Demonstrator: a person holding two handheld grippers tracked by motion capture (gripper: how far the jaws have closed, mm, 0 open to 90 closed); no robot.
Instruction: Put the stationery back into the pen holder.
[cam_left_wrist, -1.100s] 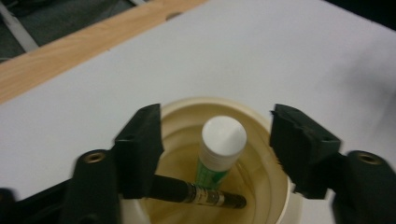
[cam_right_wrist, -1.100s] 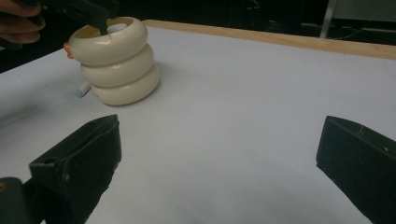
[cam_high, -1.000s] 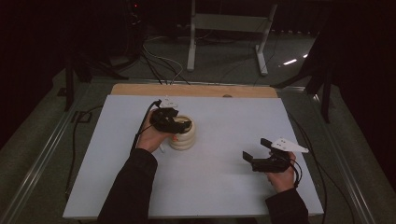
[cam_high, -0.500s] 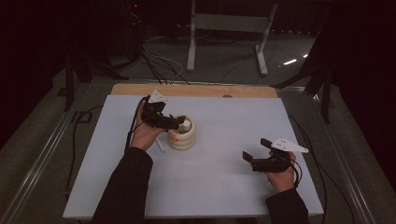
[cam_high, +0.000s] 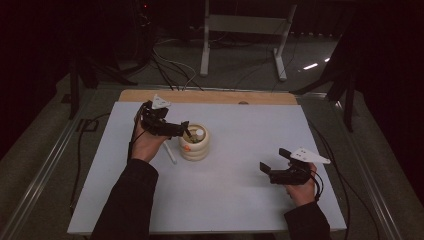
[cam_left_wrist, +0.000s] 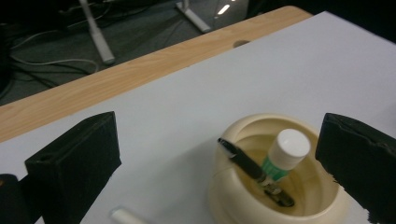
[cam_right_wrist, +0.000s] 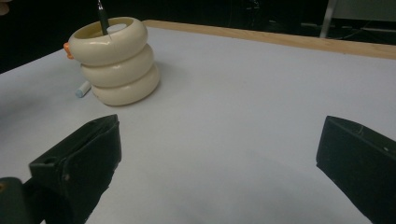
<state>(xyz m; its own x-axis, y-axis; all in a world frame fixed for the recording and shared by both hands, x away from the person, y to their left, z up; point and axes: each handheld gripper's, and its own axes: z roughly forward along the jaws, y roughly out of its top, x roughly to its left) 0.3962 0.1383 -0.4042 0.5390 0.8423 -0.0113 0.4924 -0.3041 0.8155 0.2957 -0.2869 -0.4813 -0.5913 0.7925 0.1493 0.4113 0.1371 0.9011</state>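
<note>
One cream holder shaped like three stacked rings (cam_high: 194, 146) stands on the white table top (cam_high: 240, 200), left of its middle. Two things stand inside it: one black pen (cam_left_wrist: 243, 161), leaning, and one glue stick with a white cap and green label (cam_left_wrist: 282, 156). One white stick-like thing (cam_high: 169, 153) lies on the table just beside the holder's left side. The left gripper (cam_high: 184, 131) hangs just left of the holder's rim; its jaws have just been opening and stand spread wide with nothing between them. The right gripper (cam_high: 264, 169), well apart at the table's right, is spread too, gripping nothing.
</note>
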